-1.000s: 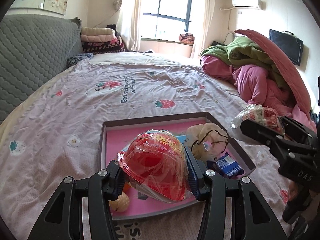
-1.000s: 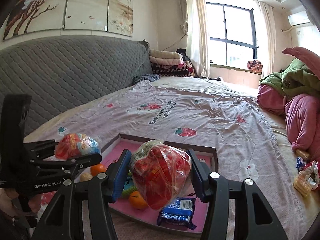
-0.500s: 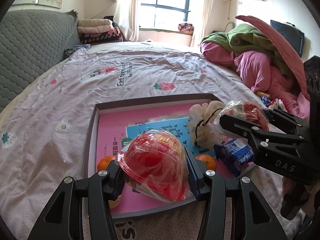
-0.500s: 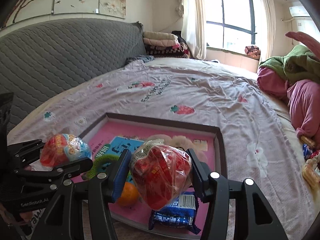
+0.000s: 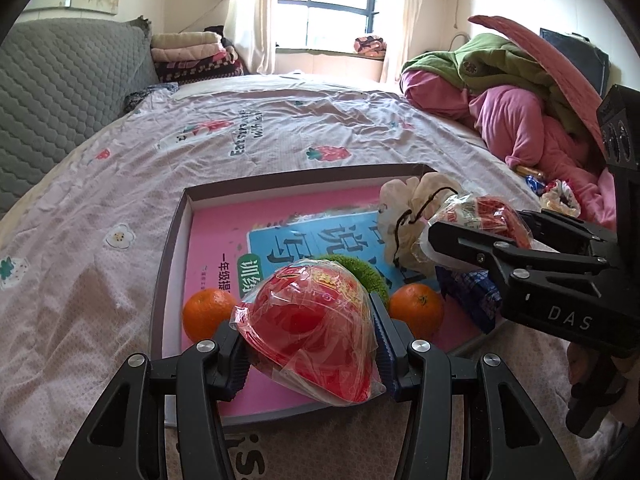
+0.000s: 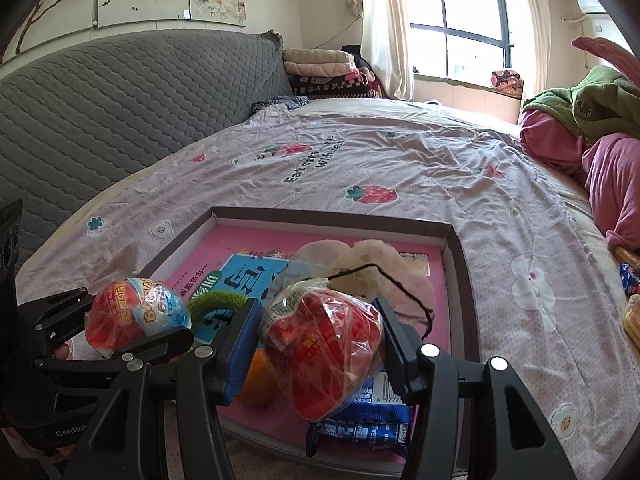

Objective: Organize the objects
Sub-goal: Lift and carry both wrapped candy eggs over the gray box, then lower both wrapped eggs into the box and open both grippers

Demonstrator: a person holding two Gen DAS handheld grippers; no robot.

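Daylit window (image 5: 326, 4), cream curtains (image 6: 382, 28), grey quilted headboard (image 6: 120, 96), strawberry-print bedsheet (image 5: 260, 128).

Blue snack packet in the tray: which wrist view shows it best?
The right wrist view: the blue snack packet lies at the tray's near edge with barcode and print visible, partly behind the red snack bag. In the left wrist view, the right gripper hides most of it.

Glossy crinkled plastic wrapper (image 5: 312, 320) (cloth bedsheet (image 5: 120, 184))

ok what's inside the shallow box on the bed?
The shallow cardboard box holds a pink-and-blue workbook, two oranges, a blue snack packet and a cream pouch; the grippers' loads hide more.
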